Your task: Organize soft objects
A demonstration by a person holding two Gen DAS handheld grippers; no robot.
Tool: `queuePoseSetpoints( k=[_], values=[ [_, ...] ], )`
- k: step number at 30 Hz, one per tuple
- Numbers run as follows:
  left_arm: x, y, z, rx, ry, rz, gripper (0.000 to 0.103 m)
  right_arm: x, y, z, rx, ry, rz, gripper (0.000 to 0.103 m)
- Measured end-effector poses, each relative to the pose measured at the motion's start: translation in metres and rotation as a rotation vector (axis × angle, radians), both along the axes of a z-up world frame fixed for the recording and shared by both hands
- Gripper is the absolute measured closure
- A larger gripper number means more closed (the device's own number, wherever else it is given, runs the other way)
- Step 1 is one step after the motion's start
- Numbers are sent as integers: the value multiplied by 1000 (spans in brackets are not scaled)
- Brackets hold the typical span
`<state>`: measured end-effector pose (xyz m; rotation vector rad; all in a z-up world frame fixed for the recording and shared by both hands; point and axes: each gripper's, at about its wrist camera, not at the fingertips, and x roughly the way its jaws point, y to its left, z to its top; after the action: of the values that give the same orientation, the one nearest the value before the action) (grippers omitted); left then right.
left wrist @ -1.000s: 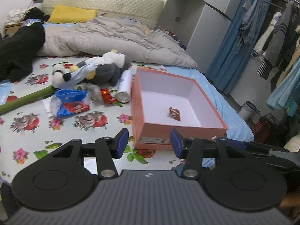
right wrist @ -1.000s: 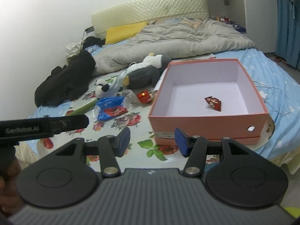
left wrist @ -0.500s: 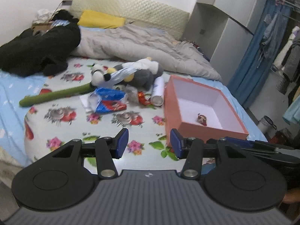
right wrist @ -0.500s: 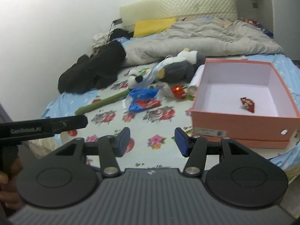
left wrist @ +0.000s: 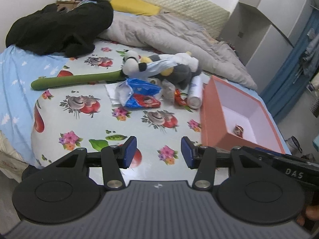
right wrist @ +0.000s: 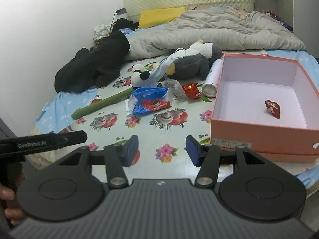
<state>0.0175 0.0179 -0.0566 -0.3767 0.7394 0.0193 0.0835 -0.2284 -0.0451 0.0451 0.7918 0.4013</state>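
Observation:
On the flowered sheet lie a grey plush penguin [left wrist: 179, 69] [right wrist: 195, 65] with a blue face mask [right wrist: 163, 67] draped over it, and a small panda plush [left wrist: 131, 63] on a long green stem [left wrist: 75, 79]. In front of them are a blue snack bag [left wrist: 141, 95], a red wrapper [right wrist: 191, 89] and a can [right wrist: 212, 79]. To the right, a salmon box [left wrist: 213, 123] [right wrist: 259, 137] holds one red packet [right wrist: 272, 108]. My left gripper [left wrist: 158, 151] and right gripper [right wrist: 161, 149] hover open over the sheet near the bed's front edge, nothing between their fingers.
A black garment [left wrist: 59, 25], a grey duvet [left wrist: 169, 33] and a yellow pillow [left wrist: 133, 5] cover the far part of the bed. A grey wardrobe [left wrist: 269, 29] and blue curtain stand at the right. The left gripper's body [right wrist: 43, 142] shows beside the right one.
Both grippers have swung left and sunk a little, so the box now sits at the right of each view and more of the bed's left side shows. Jaw widths are unchanged.

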Motion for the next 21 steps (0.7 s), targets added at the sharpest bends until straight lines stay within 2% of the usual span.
queuePoseSetpoints(
  k=[13, 21],
  values=[
    [104, 39, -51, -23, 104, 25, 47, 92, 37, -21, -66, 34, 21, 48],
    [166, 59, -89, -28, 154, 33, 43, 154, 62, -49, -115, 65, 46, 48]
  ],
)
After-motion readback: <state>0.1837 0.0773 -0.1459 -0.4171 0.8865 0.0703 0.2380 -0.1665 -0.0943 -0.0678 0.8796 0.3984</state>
